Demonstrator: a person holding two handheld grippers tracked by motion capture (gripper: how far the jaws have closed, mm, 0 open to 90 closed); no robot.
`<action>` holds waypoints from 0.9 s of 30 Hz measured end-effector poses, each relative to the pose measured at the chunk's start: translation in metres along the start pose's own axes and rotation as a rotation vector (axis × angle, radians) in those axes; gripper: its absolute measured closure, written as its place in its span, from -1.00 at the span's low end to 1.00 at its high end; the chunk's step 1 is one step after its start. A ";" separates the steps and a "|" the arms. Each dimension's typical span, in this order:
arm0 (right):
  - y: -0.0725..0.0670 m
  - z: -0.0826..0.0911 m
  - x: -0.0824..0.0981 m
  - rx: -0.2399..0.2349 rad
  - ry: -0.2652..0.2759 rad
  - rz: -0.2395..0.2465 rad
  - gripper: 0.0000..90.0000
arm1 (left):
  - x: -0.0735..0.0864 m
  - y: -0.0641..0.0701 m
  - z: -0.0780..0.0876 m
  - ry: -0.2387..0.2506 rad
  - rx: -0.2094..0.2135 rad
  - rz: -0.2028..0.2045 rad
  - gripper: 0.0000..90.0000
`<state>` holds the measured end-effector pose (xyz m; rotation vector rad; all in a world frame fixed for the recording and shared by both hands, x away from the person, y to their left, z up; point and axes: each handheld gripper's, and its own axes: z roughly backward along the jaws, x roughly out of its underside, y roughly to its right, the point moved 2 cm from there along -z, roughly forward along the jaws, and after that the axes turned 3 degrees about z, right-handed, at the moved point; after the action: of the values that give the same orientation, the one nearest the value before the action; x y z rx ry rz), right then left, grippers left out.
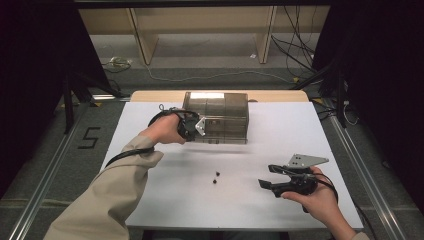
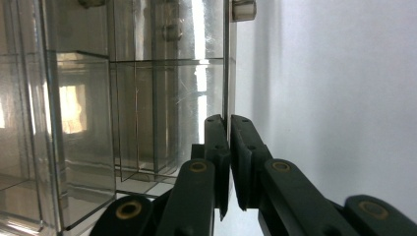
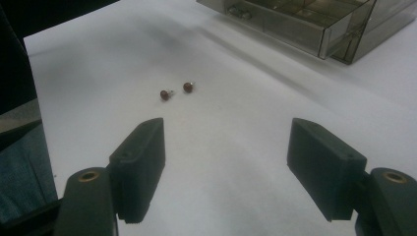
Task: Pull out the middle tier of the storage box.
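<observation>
I am looking at the clear plastic drawer box [image 1: 216,117] sitting toward the far middle of the white table [image 1: 280,135], its smoky compartments standing side by side. My left gripper [image 1: 192,125] is pressing up against the box's left front corner. In the left gripper view the two black jaws are standing nearly together, pinching a thin clear panel edge [image 2: 226,73] of the box between the pads [image 2: 216,142], with only a sliver of space showing on either side of it. The bare table is running off beside that panel.

Nearer to me, two small dark red beads [image 1: 216,178] are lying close together on the table, just apart from each other, well short of the box and between my two hands. In the right gripper view they [image 3: 177,90] are sitting ahead of the jaws, a little toward the left one.

My right gripper [image 1: 267,176] is hovering low over the table's near right part, pointing left toward the beads. Its jaws are standing wide apart with nothing between them [image 3: 226,162], touching nothing I can see.
</observation>
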<state>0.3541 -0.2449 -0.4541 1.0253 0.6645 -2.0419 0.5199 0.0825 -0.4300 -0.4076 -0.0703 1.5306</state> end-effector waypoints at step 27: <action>0.000 0.000 0.000 0.004 0.003 0.003 -0.31 | -0.001 0.005 0.000 0.004 0.010 0.012 0.92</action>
<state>0.3543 -0.2451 -0.4540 1.0312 0.6601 -2.0400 0.5150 0.0818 -0.4313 -0.4036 -0.0566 1.5411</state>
